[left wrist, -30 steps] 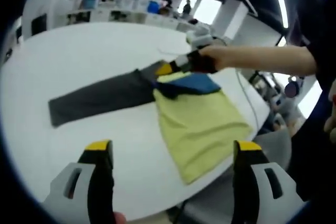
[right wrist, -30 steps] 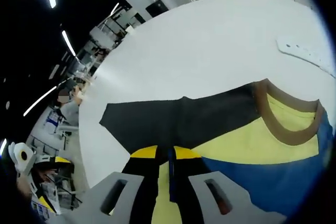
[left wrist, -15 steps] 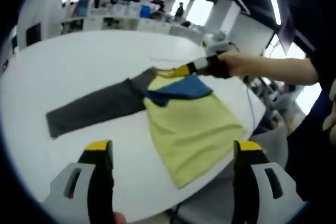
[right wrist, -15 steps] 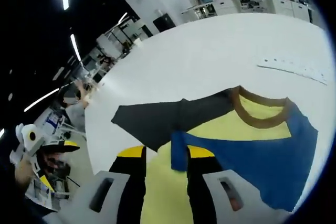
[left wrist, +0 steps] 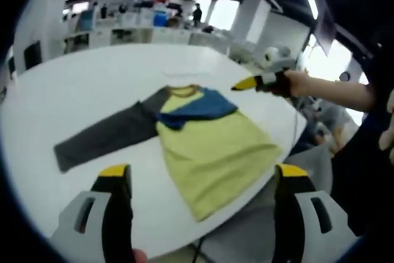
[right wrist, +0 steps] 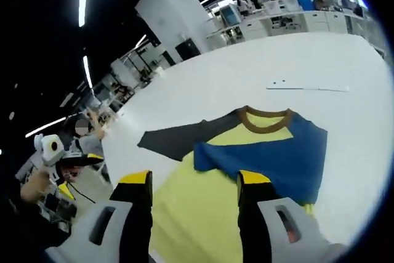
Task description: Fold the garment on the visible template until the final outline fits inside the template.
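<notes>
The yellow shirt (left wrist: pixel 215 152) lies flat on the white table (left wrist: pixel 92 84), blue sleeve (right wrist: pixel 277 152) folded across its chest. Both the left gripper (left wrist: pixel 203 180) and right gripper (right wrist: pixel 194 183) hover above it, jaws apart and empty.

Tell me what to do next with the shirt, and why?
Probably reach the left hand-held gripper to the grey sleeve and fold it over the yellow body. The blue sleeve already lies folded across the chest, while the grey one sticks straight out on the white table. Both hand-held grippers look open and off the shirt.
</notes>
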